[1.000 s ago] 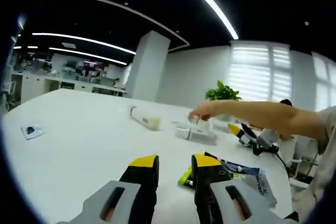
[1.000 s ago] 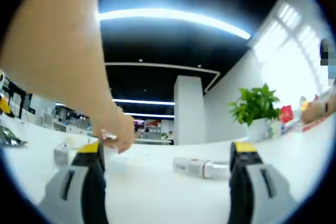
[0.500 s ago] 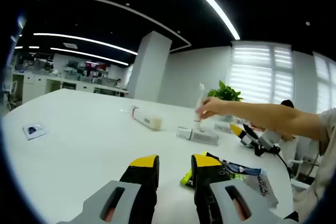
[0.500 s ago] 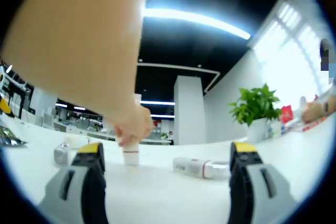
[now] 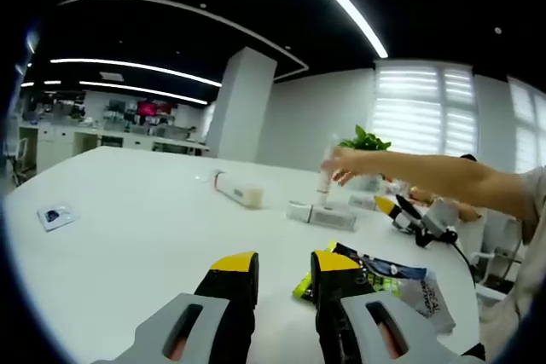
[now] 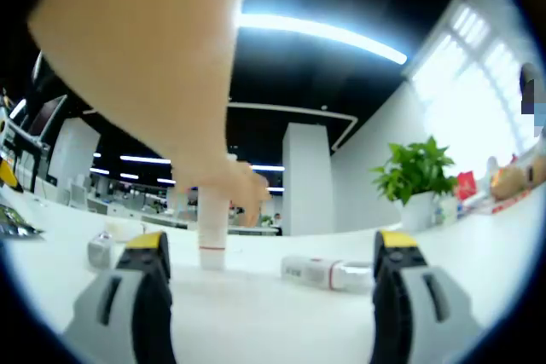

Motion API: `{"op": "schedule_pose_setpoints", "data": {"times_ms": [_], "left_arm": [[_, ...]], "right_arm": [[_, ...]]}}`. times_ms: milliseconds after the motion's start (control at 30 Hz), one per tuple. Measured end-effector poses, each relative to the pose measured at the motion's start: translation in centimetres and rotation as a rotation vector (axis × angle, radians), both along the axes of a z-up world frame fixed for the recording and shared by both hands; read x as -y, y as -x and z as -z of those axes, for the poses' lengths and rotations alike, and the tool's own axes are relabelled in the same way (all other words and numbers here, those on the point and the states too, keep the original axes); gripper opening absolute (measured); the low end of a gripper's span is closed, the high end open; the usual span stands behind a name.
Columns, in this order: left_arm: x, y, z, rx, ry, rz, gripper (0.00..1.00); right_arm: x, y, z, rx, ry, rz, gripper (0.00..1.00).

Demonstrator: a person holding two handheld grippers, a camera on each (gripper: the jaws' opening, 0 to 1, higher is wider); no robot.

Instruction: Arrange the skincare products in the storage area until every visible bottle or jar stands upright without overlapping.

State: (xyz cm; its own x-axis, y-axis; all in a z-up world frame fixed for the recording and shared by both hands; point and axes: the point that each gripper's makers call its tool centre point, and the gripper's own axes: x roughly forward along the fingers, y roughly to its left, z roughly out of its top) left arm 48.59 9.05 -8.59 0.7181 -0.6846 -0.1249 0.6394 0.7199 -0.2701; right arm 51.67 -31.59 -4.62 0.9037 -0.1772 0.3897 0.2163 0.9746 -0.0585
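1. On the white table (image 5: 128,236), at 1 o'clock of the left gripper (image 5: 284,274): slim tube (image 5: 325,178) standing upright, bare hand (image 5: 350,162) at its top.
2. Just in front of it: flat bottle (image 5: 322,214) lying on its side; at 11 o'clock, cream bottle (image 5: 239,191) also lying down.
3. At 3 o'clock of the left gripper: dark sachets (image 5: 384,272) flat on the table.
4. Left gripper pressed nearly together, holding nothing.
5. Right gripper (image 6: 270,253) resting low on the table, spread wide, holding nothing; tube (image 6: 212,232) at 11 o'clock, flat bottle (image 6: 328,273) between the jaws, small jar (image 6: 101,251) at 9 o'clock.
6. Step in hand, judged: standing products up one by one.
7. Next likely: release tube gently, then raise the flat bottle, apart from its neighbours.
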Motion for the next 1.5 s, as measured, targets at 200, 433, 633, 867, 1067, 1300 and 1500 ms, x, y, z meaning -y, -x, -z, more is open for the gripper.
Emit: {"op": "schedule_pose_setpoints", "data": {"times_ms": [200,433,633,867,1067,1300,1500], "left_arm": [[0.18,0.03,0.09,0.001,-0.013,0.005,0.25],[0.03,0.05,-0.08,0.009,-0.007,0.002,0.25],[-0.07,-0.14,-0.38,0.005,0.027,0.001,0.25],[0.25,-0.06,-0.32,0.011,0.012,0.017,0.25],[0.46,-0.15,-0.14,0.011,-0.002,0.022,0.25],[0.41,-0.2,-0.12,0.009,0.002,0.019,0.25],[0.49,-0.19,-0.03,0.006,0.002,0.019,0.25]], "right_arm": [[-0.01,-0.01,0.0,0.0,0.0,0.0,1.0],[-0.01,-0.08,-0.03,0.0,0.0,0.0,1.0],[-0.01,-0.1,-0.04,0.0,0.0,0.0,1.0],[0.07,-0.16,0.02,0.0,0.0,0.0,1.0],[0.06,-0.17,0.02,-0.001,0.0,-0.001,1.0],[0.06,-0.16,0.01,0.0,0.0,-0.001,1.0],[0.06,-0.17,0.02,0.0,0.0,0.0,1.0]]}}
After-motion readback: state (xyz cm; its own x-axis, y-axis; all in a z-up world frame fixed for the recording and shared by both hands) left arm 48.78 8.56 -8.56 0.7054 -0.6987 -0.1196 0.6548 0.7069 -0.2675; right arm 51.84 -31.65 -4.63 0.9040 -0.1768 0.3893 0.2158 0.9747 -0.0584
